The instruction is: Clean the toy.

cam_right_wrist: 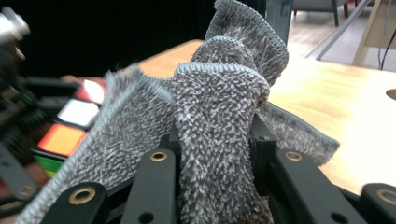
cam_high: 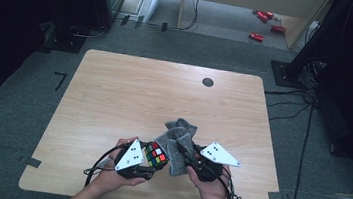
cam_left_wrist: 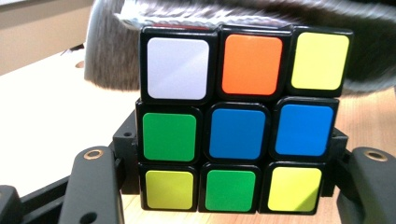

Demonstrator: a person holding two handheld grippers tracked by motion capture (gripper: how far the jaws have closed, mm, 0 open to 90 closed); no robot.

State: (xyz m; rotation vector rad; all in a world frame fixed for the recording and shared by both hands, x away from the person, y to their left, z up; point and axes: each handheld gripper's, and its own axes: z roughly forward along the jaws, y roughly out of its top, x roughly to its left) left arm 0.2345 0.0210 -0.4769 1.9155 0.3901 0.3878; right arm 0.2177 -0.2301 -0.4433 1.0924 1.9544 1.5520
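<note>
The puzzle cube (cam_left_wrist: 237, 133) sits between the two black jaws of the left gripper (cam_left_wrist: 233, 186), which press on its lower side faces — a firm clamp, with the cube held just above the table (cam_high: 130, 89) at its near edge. In the high view the cube (cam_high: 155, 156) lies just right of that gripper's grey plate. The grey cloth (cam_right_wrist: 219, 121) is bunched upright between the jaws of the right gripper (cam_right_wrist: 217, 158), which are closed tight on its folded middle; loose flaps spill to either side and stand up beyond the jaws. In the high view the cloth (cam_high: 178, 142) touches the cube's right side and drapes over its far edge.

The cube's face toward the left gripper's camera reads white, orange, yellow along the top row; green, blue, blue across the middle; yellow, green, yellow below — scrambled, black-framed. The cloth is a looped grey weave with a stitched, lighter hem. Both hands are near the table's front edge, close together.
</note>
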